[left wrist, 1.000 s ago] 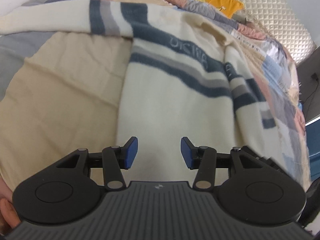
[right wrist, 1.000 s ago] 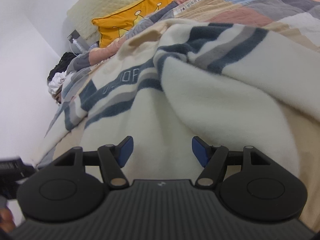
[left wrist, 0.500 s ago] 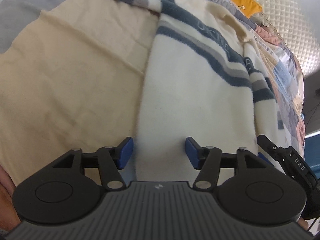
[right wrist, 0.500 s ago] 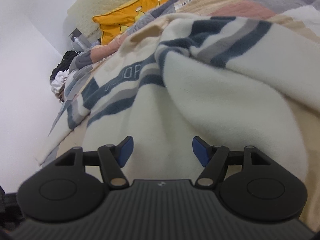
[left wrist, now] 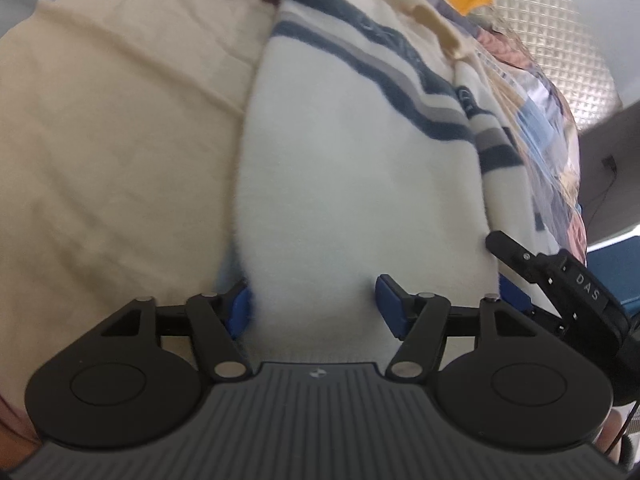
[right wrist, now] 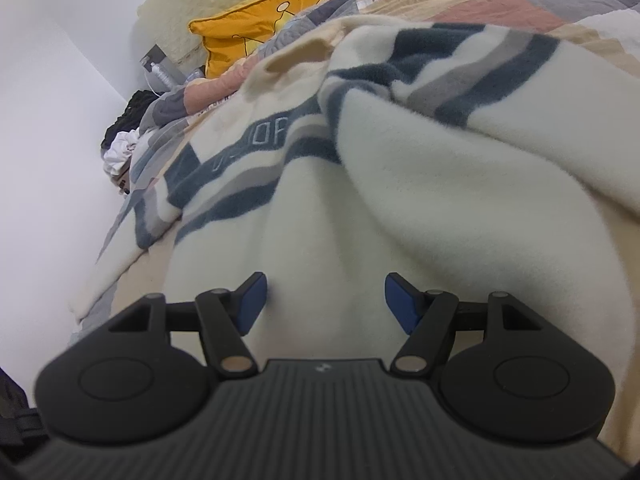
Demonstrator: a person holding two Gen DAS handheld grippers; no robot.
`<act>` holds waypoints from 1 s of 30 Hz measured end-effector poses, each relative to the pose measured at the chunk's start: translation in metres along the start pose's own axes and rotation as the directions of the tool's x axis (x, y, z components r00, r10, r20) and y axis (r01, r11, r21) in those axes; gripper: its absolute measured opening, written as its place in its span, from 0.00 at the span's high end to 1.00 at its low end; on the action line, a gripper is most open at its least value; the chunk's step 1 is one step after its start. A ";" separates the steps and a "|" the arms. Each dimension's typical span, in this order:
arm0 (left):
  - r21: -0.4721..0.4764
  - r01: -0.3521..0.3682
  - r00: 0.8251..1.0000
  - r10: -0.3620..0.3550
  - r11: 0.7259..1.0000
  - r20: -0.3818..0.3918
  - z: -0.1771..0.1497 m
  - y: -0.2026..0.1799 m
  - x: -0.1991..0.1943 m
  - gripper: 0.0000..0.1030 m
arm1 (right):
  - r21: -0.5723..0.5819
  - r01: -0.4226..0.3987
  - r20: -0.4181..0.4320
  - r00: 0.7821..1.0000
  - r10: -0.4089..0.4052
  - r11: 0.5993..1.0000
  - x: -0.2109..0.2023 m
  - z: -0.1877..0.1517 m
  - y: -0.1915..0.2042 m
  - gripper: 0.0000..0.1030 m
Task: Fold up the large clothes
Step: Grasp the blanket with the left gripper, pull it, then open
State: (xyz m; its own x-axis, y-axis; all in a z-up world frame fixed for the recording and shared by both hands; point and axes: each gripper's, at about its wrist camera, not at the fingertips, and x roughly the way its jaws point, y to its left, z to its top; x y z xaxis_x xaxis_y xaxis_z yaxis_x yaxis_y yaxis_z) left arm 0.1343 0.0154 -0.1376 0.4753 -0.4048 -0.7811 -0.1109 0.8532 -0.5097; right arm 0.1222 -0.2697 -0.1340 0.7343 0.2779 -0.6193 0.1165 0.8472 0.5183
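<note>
Sweater [left wrist: 352, 184], cream fleece with navy and grey stripes, lies spread on the bed in front of you, on a beige sheet [left wrist: 112, 152] that covers the bed's near part. Going left to right in your left wrist view: the beige sheet fills the left side, then the sweater's plain cream body runs up the middle, its stripes crossing higher up, and a patchwork quilt [left wrist: 560, 152] shows at the right edge with a quilted headboard [left wrist: 560, 32] beyond. Your left tool [left wrist: 312, 308] points down at the sweater's near hem with its blue pads spread wide; the left pad sits at the garment's left edge, partly hidden by the fleece, the right pad rests over the cloth, and neither presses it, so nothing is held. Your right tool [left wrist: 516, 300] appears at the far right of that view, close beside the left one. In the right wrist view, a white wall is at the left, then a yellow cushion [right wrist: 272, 28] at the head of the bed, then the sweater [right wrist: 440, 184] with a sleeve folded across its right side. Your right tool [right wrist: 324, 304] hovers over the cream hem with its pads wide apart, gripping nothing.
</note>
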 end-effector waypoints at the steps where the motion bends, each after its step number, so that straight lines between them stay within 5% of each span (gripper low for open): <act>1: 0.017 0.010 1.000 -0.010 1.000 0.003 0.000 -0.002 -0.001 0.41 | -0.004 0.000 0.003 1.000 0.000 1.000 -0.001 0.000 0.001 0.33; 5: 0.027 0.035 0.999 -0.035 0.999 0.012 0.000 -0.004 -0.003 0.77 | -0.009 0.010 0.027 1.000 -0.009 1.000 -0.008 -0.001 0.000 0.33; 7: 0.034 0.031 0.999 -0.032 0.999 0.015 0.001 -0.006 -0.006 0.82 | -0.009 0.009 0.041 0.999 -0.008 1.000 -0.013 0.000 -0.001 0.33; 17: -0.039 0.050 0.987 -0.043 0.998 0.152 0.032 0.007 -0.072 0.86 | -0.003 0.006 0.113 0.994 -0.006 1.000 -0.037 0.005 -0.005 0.34; 22: -0.036 -0.037 0.980 0.043 0.999 0.196 0.054 0.011 -0.093 0.86 | 0.001 -0.001 0.128 0.992 0.001 1.000 -0.040 0.006 -0.005 0.34; 27: -0.108 -0.168 0.977 0.180 0.980 0.112 0.065 0.040 -0.062 0.86 | 0.029 0.005 0.136 0.991 -0.008 1.000 -0.040 0.008 -0.010 0.34; 30: -0.165 -0.140 0.987 0.151 0.976 0.053 0.066 0.056 -0.044 0.86 | 0.057 0.015 0.136 0.990 -0.022 0.998 -0.039 0.009 -0.015 0.34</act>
State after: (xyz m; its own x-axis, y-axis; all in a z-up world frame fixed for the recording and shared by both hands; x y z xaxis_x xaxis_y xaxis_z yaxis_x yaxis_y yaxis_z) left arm 0.1650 0.1027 -0.1077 0.4988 -0.2533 -0.8289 -0.3191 0.8355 -0.4474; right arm 0.0982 -0.2975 -0.1127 0.8156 0.1947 -0.5449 0.1650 0.8243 0.5416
